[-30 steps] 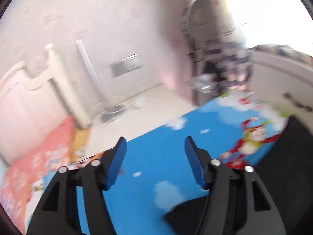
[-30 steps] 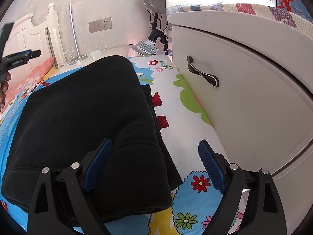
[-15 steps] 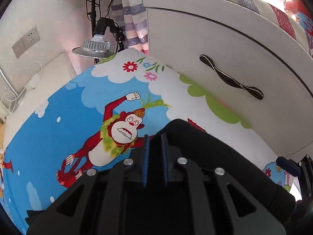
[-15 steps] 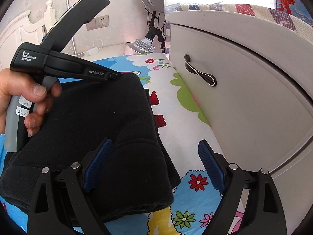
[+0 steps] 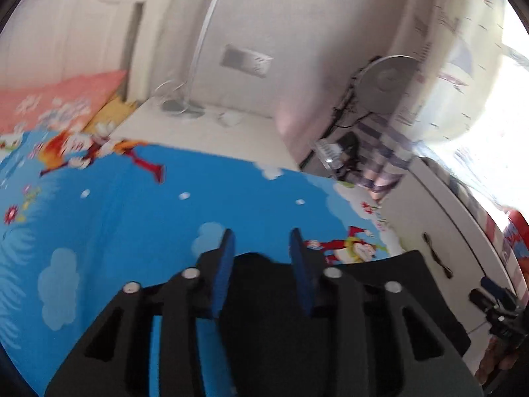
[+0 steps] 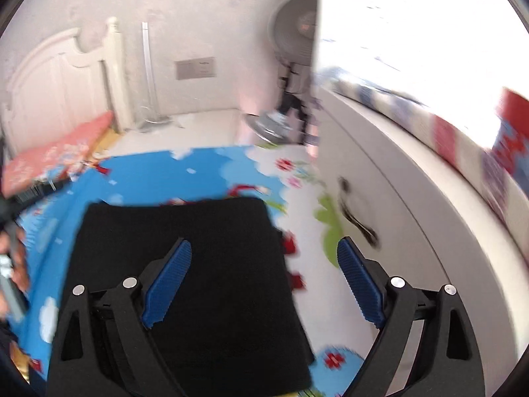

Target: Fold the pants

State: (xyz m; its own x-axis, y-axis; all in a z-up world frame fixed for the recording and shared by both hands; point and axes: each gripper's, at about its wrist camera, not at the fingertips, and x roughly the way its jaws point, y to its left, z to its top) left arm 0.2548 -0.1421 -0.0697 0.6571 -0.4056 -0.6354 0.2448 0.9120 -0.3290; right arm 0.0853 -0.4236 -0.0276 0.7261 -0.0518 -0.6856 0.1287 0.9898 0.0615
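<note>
Pants [image 6: 185,264], black and folded into a flat rectangle, are laid on the cartoon-printed sheet [image 6: 148,175], near a white cabinet [image 6: 413,231] to the right. A fan [image 6: 294,29] and wall socket [image 6: 195,67] are seen far off; no writing can be read. The left gripper [image 5: 261,258] is opening, jaws narrow over the cloth without pressing it; the right gripper [image 6: 264,271] is held wide, empty.

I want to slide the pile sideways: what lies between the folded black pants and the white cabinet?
In the right wrist view, only bare cartoon-print sheet shows between the folded black pants and the white cabinet; nothing stands in that stretch.
</note>
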